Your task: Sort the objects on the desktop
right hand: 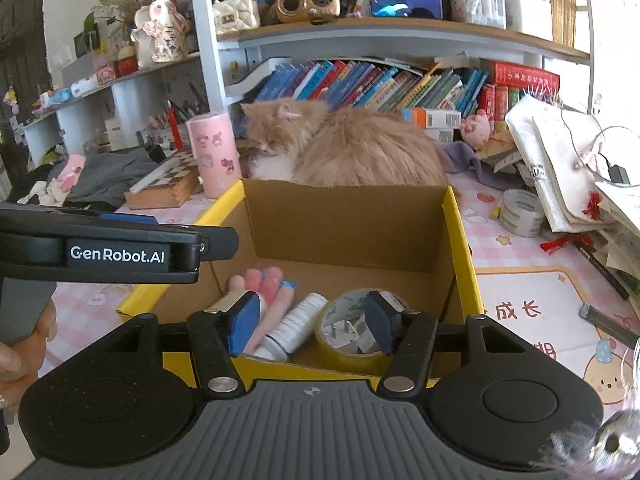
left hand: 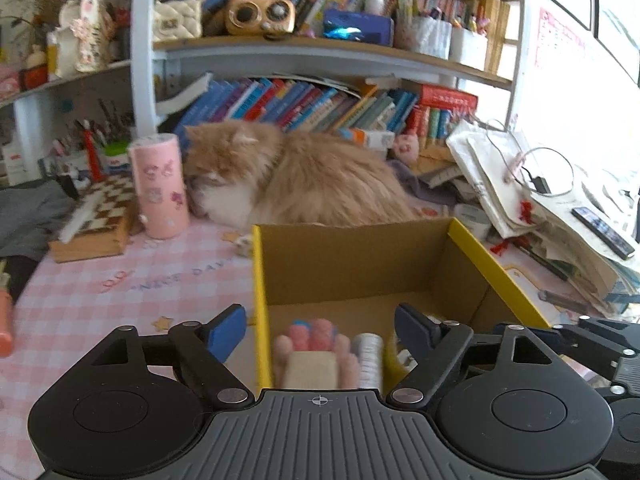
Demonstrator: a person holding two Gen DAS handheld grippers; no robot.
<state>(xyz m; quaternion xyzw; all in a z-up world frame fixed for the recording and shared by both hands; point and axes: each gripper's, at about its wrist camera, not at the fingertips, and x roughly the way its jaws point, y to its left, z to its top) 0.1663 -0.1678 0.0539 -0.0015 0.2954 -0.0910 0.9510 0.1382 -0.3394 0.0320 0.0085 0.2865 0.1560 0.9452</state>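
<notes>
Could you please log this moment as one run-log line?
left gripper: open, empty | right gripper: open, empty | box: paw toy, bottle, tape roll

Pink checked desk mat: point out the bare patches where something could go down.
Pink checked desk mat lies bare between the wooden chessboard box and yellow cardboard box. Another patch sits right of it, below the clear tape roll. The paper pile crowds the right.
</notes>
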